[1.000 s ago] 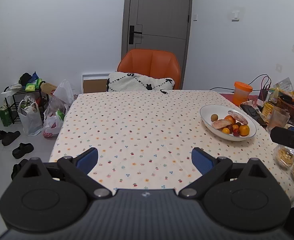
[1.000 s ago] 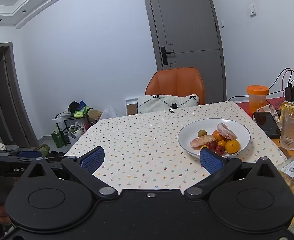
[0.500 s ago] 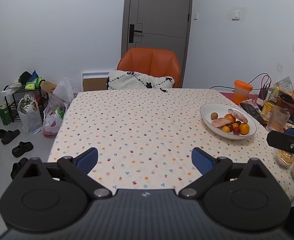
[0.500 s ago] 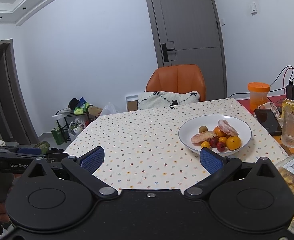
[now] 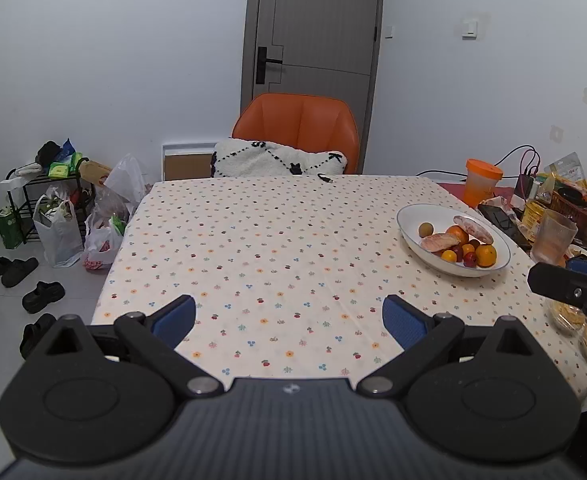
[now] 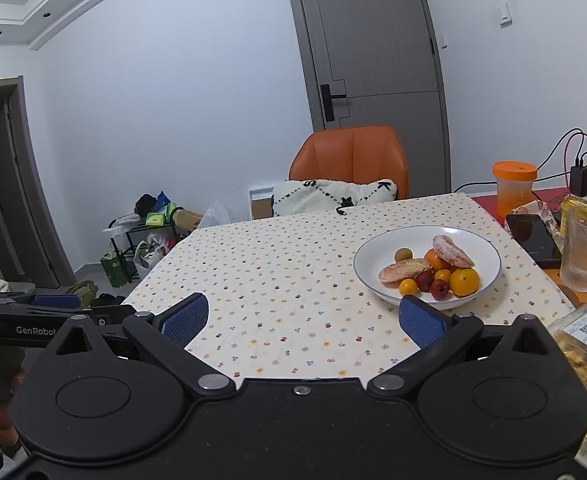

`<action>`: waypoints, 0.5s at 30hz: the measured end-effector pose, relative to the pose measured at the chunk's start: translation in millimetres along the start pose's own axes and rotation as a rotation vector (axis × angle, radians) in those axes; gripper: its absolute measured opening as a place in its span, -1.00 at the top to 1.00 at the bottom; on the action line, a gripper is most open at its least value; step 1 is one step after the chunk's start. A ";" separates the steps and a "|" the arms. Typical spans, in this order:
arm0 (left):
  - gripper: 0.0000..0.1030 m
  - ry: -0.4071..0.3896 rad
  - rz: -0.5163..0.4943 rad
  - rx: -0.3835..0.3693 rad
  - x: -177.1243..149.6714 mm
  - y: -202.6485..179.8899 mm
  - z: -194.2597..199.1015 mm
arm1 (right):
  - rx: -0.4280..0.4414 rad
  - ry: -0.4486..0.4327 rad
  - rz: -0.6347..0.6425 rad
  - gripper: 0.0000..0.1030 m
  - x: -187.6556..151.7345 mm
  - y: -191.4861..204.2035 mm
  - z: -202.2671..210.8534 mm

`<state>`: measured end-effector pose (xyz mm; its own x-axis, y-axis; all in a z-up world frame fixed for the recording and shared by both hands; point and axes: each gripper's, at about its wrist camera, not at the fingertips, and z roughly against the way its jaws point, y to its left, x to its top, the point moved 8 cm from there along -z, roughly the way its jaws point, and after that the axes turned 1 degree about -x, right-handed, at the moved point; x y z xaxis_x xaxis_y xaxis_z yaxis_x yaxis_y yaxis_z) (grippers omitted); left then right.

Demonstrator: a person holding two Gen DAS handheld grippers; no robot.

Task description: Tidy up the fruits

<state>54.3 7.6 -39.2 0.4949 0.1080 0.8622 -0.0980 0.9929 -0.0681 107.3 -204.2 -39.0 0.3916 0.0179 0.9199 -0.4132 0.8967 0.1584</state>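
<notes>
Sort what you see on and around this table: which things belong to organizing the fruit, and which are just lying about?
Belongs to the job:
white bowl
fruits
left gripper, open
right gripper, open

Lying about:
ribbed glass
orange cup
phone
orange chair

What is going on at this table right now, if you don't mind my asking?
A person holds a gripper in each hand over a table with a dotted cloth. The left gripper and the right gripper are both open and hold nothing. All the fruit sits in a white bowl on the right side: peeled orange pieces, small oranges, red fruits and a brown one. Neither gripper touches the bowl yet.
</notes>
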 end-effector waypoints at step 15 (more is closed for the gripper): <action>-0.92 0.002 0.000 -0.002 -0.8 -1.6 -0.2 | -0.010 0.005 0.001 -1.00 -1.2 -1.4 -1.4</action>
<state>54.2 6.0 -39.9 0.4969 0.1082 0.8611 -0.0962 0.9930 -0.0693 108.6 -204.9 -40.8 0.3956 0.0212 0.9182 -0.4057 0.9009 0.1540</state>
